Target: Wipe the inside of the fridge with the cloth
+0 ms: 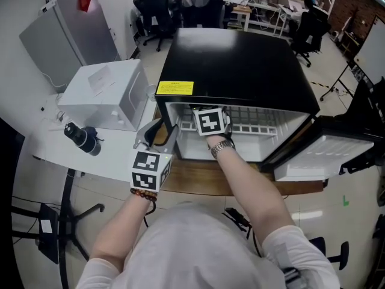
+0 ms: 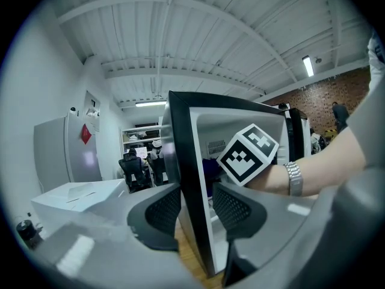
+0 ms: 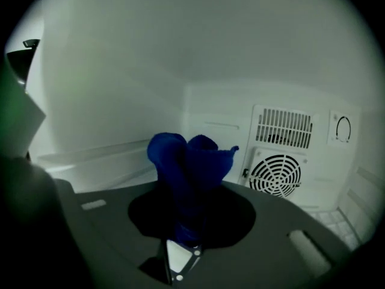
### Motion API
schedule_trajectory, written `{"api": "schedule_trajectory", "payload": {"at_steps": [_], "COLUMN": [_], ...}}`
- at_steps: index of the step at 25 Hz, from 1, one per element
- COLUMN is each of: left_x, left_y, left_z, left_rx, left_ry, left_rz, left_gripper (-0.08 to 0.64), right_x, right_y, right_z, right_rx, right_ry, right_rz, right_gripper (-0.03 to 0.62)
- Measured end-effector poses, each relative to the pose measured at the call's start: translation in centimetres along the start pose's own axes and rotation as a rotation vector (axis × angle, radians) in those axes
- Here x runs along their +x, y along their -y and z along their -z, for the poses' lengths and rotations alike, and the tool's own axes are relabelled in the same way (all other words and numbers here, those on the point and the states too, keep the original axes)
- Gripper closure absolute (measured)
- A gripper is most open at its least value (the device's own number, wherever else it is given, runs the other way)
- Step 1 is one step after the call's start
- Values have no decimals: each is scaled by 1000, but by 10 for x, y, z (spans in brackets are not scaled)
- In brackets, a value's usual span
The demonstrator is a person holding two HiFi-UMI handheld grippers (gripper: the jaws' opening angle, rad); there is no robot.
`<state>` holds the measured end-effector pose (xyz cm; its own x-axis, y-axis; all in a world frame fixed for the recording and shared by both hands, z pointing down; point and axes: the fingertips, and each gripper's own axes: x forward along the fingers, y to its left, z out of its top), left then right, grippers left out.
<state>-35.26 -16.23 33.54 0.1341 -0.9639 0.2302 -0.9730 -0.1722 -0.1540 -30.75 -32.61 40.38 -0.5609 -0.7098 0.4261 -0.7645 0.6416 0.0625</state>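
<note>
Grey-shirted shoulders (image 1: 198,245) fill the foot of the head view as a person leans over a black mini fridge (image 1: 234,65) on a wooden table top. At far left a white box-shaped appliance (image 1: 102,92) sits on a neighbouring white table. Next comes the left gripper (image 2: 194,206), whose jaws stand astride the front edge of the fridge's left side wall; both pads appear to press on it, one on the outer face and one on the inner, apparently to steady the cabinet. Further right, the right gripper (image 3: 192,212) reaches into the white compartment above the wire shelf (image 1: 258,120), its jaws clamped on the blue cloth (image 3: 191,161). The cloth stands bunched upright between them, facing the round fan grille (image 3: 277,174) on the back wall (no part of it seems to touch a surface). At far right the door (image 1: 328,152) hangs wide open.

Judged from this, wiping is only about to begin: the cloth is inside but not yet laid against anything. The next move calls for pressing the free end of the cloth flat on a wall or the floor of the compartment and sweeping across, clear of the shelf wires and grille, while the left grip holds firm.
</note>
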Motion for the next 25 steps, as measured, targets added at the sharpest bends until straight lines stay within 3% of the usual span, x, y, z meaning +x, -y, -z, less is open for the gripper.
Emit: {"api": "schedule_trajectory", "payload": {"at_steps": [25], "left_x": [0], "left_y": [0], "left_z": [0], "left_rx": [-43], "left_ry": [2], "left_rz": [-37], "left_gripper": [400], "right_x": [-48], "right_y": [103], "right_z": [30], "right_rx": [64], "right_ry": [-11], "right_rz": [158], "right_gripper": [495]}}
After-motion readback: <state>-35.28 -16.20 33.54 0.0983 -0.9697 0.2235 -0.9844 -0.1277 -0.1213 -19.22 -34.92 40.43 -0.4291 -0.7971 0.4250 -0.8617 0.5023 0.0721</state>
